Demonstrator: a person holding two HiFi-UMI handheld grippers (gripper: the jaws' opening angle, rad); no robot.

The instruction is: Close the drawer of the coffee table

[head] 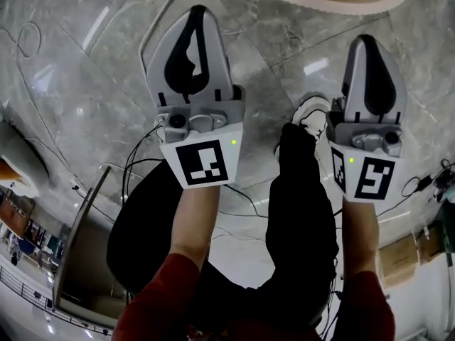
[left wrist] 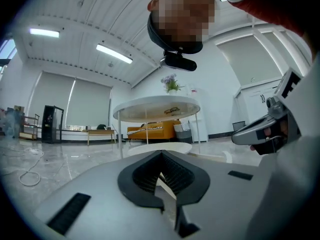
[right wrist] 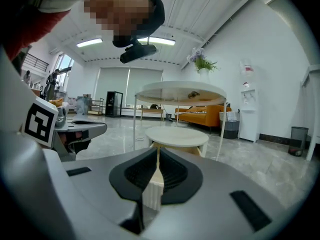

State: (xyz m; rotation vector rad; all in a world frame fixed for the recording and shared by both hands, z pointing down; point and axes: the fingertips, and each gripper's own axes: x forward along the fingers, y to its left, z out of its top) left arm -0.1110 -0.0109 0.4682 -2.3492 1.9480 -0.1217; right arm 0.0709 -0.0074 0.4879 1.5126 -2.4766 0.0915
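a grey marble floor (head: 85, 84) fills most of the head view. in the right gripper view a tall round bench (right wrist: 180, 91) on thin legs is seen at mid frame, with an orange sofa (right wrist: 202, 115) behind it at the right.

the coffee table (right wrist: 176, 134), low, round and cream, is seen between that bench's legs, just above the jaw tips in the frame. in the head view only its curved rim is shown, at the top edge right of centre, well apart from both grippers. a tan drawer (right wrist: 184, 148) is seen under the top and appears to stand out from it; how far cannot be told.

a person's legs in black trousers (head: 306, 212) are seen at the lower middle of the head view, with red sleeves (head: 153, 304) along the bottom edge.

the left gripper (head: 198, 11) is held at the upper left of centre and the right gripper (head: 366, 40) at the upper right, side by side and apart. on each, the jaws are pressed together at the tips, and nothing is pinched between them.

a white shoe (head: 311, 109) is seen between the two grippers. thin black cables (head: 135, 165) are trailed over the floor at the left.
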